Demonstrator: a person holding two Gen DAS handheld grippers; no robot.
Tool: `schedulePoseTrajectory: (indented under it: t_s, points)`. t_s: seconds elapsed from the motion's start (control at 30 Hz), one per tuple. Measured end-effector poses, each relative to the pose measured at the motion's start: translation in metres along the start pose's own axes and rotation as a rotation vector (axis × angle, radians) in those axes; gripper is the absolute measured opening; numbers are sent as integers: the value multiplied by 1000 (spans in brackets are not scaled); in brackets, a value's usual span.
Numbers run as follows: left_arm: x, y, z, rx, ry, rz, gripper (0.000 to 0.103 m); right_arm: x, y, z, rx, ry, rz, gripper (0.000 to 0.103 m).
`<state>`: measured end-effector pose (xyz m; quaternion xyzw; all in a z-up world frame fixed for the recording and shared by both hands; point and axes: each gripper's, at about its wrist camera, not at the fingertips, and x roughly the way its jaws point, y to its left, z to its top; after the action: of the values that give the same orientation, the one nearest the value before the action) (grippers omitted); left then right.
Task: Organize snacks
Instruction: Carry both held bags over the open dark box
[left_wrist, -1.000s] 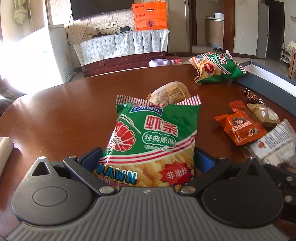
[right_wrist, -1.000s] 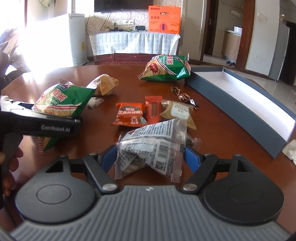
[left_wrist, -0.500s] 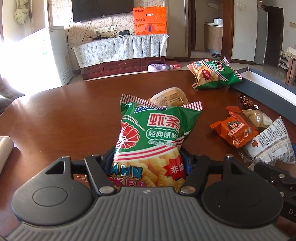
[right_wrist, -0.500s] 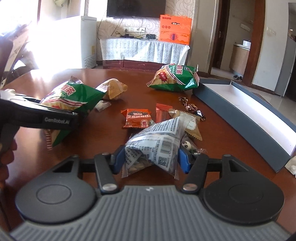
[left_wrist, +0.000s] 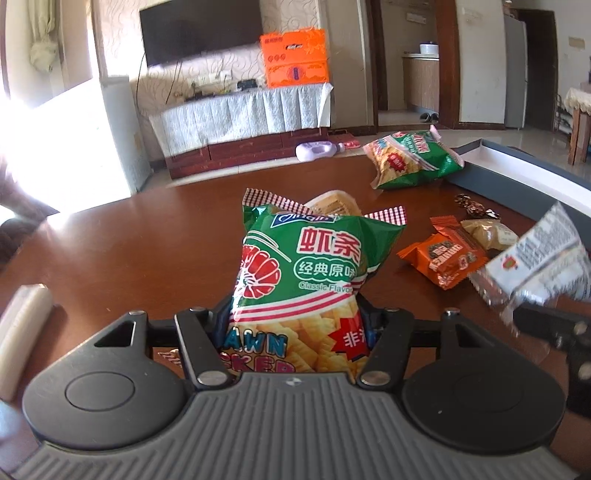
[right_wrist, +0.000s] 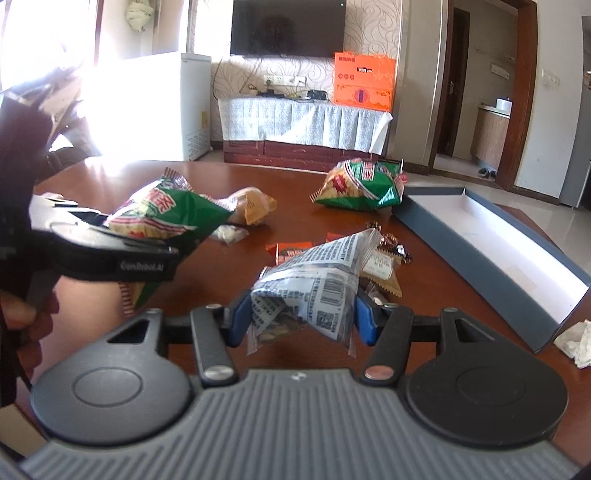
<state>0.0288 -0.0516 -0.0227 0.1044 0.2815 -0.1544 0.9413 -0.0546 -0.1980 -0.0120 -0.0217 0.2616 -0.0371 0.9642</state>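
We've got both picks: left tool closing, pinching prawn cracker bag; right tool pinching clear nut pkt. Next, probably carry to box, w/o dropping.

Two wrist fisheyes, close over one table — both angled downward, toward the TV wall.

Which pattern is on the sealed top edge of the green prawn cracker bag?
Red and white checks on the green prawn cracker bag, best in the left wrist view.

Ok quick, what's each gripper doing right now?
Left gripper: closing on the green chip bag, pads squeezing it.
Right gripper: shut on the clear snack packet.
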Motion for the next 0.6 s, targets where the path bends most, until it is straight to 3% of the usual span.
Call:
schedulePoseTrajectory:
  t_s: [0.3,0.6]
  points:
    - [-25,-27,16,22,-29,-21,67,-18,-27,15,24,-50,-12,59]
    - [-27,-94,72,63,-91,-118,67,-18,-84,36,57,-101,-75,59]
